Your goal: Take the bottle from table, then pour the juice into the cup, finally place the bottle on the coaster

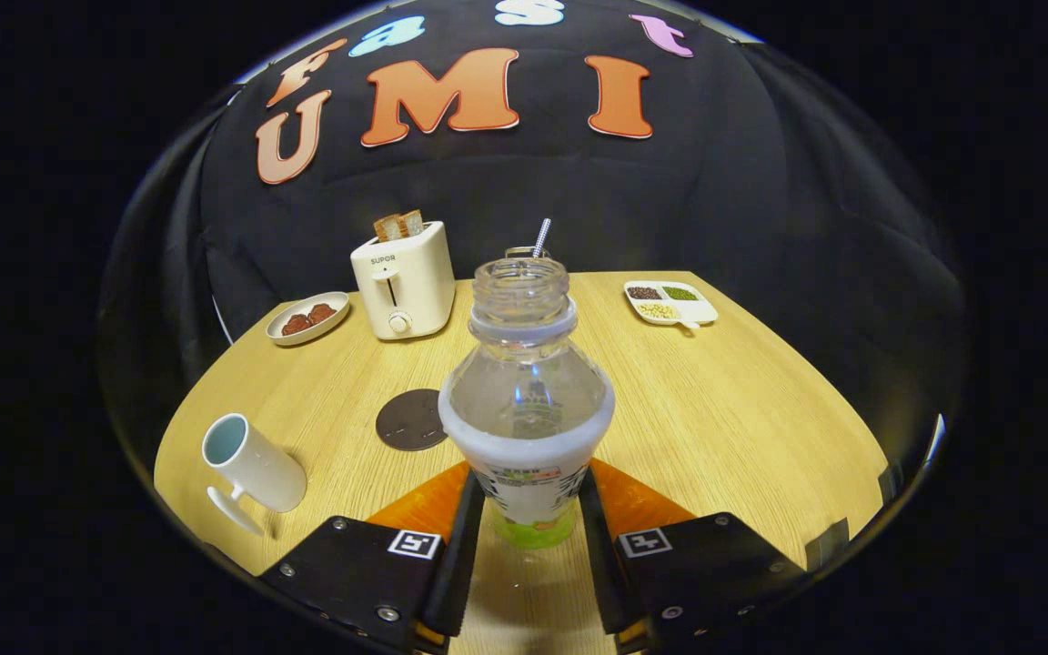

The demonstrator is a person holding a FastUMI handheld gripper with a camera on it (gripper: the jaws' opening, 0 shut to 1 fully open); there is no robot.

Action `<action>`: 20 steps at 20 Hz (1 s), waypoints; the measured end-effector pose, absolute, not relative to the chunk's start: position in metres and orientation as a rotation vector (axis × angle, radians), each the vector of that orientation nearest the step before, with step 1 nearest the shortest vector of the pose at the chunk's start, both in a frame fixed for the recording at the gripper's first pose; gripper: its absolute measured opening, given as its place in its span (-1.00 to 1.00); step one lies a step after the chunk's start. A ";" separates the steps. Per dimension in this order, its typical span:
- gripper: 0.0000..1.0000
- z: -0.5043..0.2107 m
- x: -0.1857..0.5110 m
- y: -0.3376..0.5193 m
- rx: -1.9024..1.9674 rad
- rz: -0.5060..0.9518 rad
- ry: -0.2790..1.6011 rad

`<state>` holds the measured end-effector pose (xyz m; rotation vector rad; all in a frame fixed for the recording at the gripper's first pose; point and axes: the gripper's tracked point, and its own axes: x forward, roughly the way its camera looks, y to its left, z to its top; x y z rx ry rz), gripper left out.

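Tool (531, 509) narrowed, both fingers pressing uncapped bottle (529, 400) upright between them.

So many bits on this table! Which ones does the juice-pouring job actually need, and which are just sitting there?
Needed: the bottle, uncapped and clamped between the gripper fingers; the white cup; the dark round coaster.

Just sitting there: the toaster with bread, the small dish beside it, the divided tray.
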<state>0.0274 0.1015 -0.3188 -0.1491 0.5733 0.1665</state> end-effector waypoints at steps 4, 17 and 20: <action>0.13 -0.297 0.023 0.110 -0.235 0.168 0.561; 0.13 -0.260 0.011 0.188 -0.617 0.269 0.491; 0.13 -0.267 0.008 0.205 -0.701 0.289 0.482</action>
